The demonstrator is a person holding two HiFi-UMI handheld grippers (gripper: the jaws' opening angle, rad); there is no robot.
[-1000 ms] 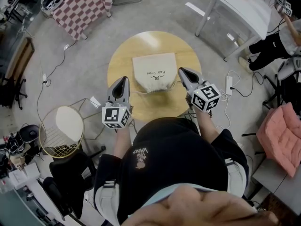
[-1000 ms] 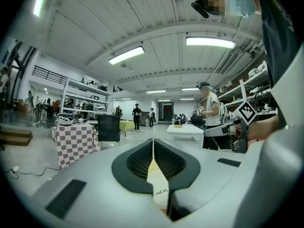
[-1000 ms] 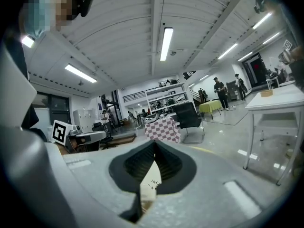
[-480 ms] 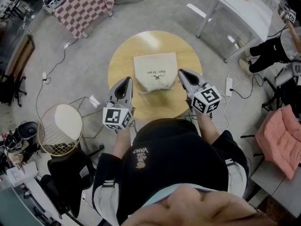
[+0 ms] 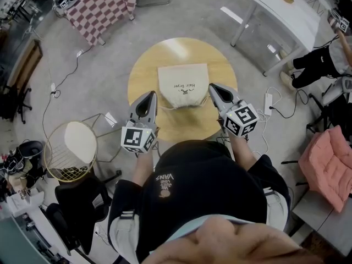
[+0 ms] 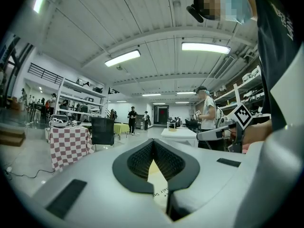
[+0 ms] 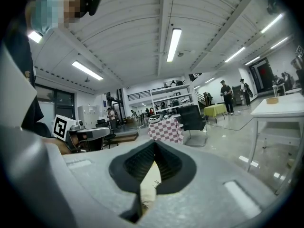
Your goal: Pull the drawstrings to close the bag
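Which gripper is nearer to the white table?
Right. The right gripper is beside the bag's right edge, toward the white table; the left gripper is beyond the bag, at its left edge.

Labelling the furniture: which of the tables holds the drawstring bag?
The round wooden table at the view's centre; the white table and checkered-cloth table stand farther off.

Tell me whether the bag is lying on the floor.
No, the bag lies flat on top of the round wooden table.
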